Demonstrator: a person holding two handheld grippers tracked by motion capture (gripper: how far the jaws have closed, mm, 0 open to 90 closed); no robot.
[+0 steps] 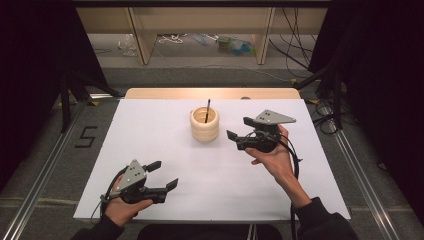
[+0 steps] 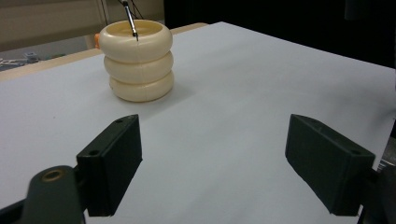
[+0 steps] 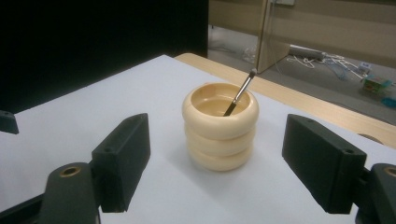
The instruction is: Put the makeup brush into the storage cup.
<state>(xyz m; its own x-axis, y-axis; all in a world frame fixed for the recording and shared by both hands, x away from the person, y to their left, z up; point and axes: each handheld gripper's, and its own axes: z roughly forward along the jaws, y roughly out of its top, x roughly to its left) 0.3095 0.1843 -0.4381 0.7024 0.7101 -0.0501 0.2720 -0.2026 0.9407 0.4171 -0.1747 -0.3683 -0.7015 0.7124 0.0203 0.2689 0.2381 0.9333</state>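
The right tool [image 1: 241, 128] hangs released, jaws wide, just beside the cream ribbed cup [image 1: 204, 125] with nothing between them. The left tool [image 1: 165, 175] rests released, well apart. The cup stands mid-worktop [image 1: 150, 150] holding a leaning brush [image 1: 207, 110]. A careless approach could tip the cup or knock the brush.

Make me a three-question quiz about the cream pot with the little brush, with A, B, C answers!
1. Where does the brush stand?
A inside the pot
B flat on the table
C in a gripper

2. How many rounded rings make up the pot?
A one
B three
C five

3. How are the right gripper jaws?
A shut on the brush
B shut on the pot
C open, holding nothing

Answers: 1 A, its handle leans out of the pot's mouth. 2 B, three bulges stack up. 3 C, the jaws stand apart beside the pot.
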